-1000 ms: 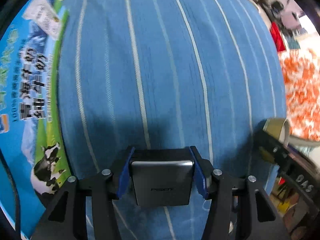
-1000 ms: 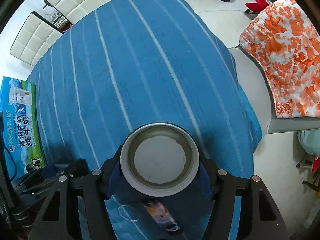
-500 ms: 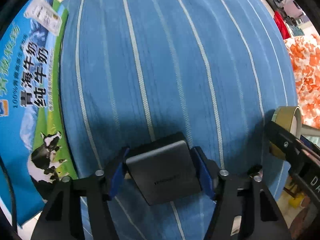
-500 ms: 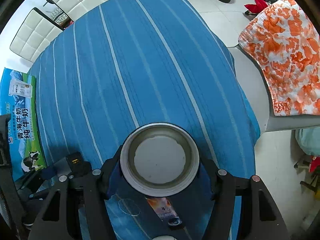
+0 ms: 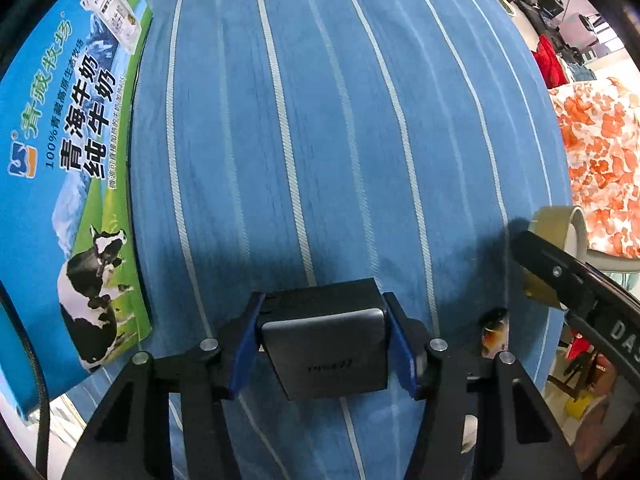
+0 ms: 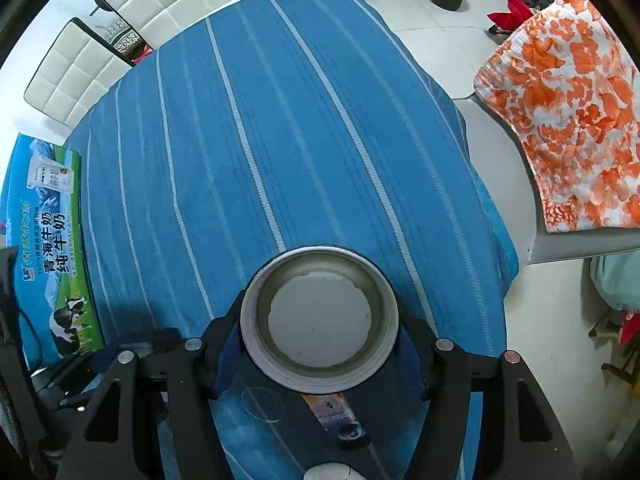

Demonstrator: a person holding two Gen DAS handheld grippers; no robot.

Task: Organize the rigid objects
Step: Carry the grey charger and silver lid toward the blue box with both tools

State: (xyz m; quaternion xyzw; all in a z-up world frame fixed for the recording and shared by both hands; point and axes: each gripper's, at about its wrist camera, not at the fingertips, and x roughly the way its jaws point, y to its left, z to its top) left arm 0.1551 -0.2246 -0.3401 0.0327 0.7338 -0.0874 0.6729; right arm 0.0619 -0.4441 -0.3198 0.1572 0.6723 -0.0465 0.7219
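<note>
My left gripper (image 5: 324,340) is shut on a dark grey power bank (image 5: 326,354), held above the near part of the blue striped tablecloth (image 5: 320,140). My right gripper (image 6: 320,320) is shut on a roll of tape (image 6: 320,318), seen end-on with its white rim and grey core, above the cloth (image 6: 280,140). The tape roll (image 5: 554,224) and right gripper arm also show at the right edge of the left wrist view.
A blue and green milk carton box (image 5: 68,184) lies along the table's left edge (image 6: 48,240). A small bottle (image 6: 340,416) lies on the cloth under the right gripper. White chairs (image 6: 132,12) stand behind the table; an orange-patterned cloth (image 6: 572,120) covers a chair at the right.
The left gripper with the power bank has drifted a little; the milk box looms larger at left. The right gripper has risen slightly with the tape, showing more floor and chairs.
</note>
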